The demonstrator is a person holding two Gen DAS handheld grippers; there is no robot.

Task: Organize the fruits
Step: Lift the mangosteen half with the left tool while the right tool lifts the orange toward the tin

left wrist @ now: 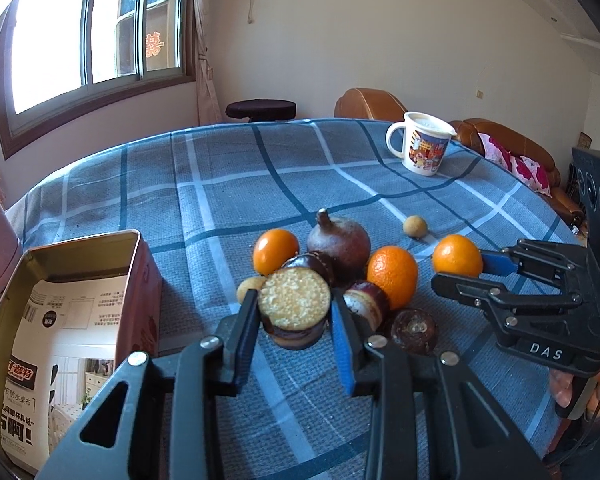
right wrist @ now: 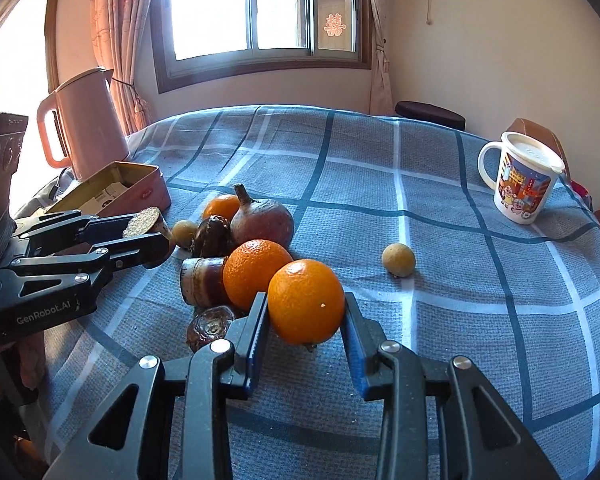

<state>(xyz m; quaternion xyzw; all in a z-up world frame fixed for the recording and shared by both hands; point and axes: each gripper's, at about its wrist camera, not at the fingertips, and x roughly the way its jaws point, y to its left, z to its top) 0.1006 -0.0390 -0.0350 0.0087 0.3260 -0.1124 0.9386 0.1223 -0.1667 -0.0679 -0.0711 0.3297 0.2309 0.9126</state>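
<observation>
Two grippers work over a blue checked tablecloth (left wrist: 228, 184), each pinching a piece from the fruit pile. Farthest left, only the right wrist view shows the pink kettle (right wrist: 86, 124) standing behind the open tin (right wrist: 140, 190); the left wrist view alone looks down into that tin (left wrist: 72, 320), showing printed paper on its floor.

Just right of the tin, the left gripper (left wrist: 294, 320) is clamped on a sugarcane piece (left wrist: 294, 306), a short cylinder with dark purple skin and a pale yellow, grainy cut face turned to the camera. Its pads press the cylinder's two sides. Behind it lie a dark reddish pomegranate (left wrist: 340, 240) with a stalk end up, more cane pieces and two oranges.

Further right, the right gripper (right wrist: 305, 316) is closed on an orange (right wrist: 305, 300), round, glossy and bright, gripped at its widest part and touching the neighbouring orange (right wrist: 252, 270).

One small tan round fruit (right wrist: 398, 260) lies apart. Far right stands a white cartoon-printed mug (right wrist: 520, 178) with a lid.
</observation>
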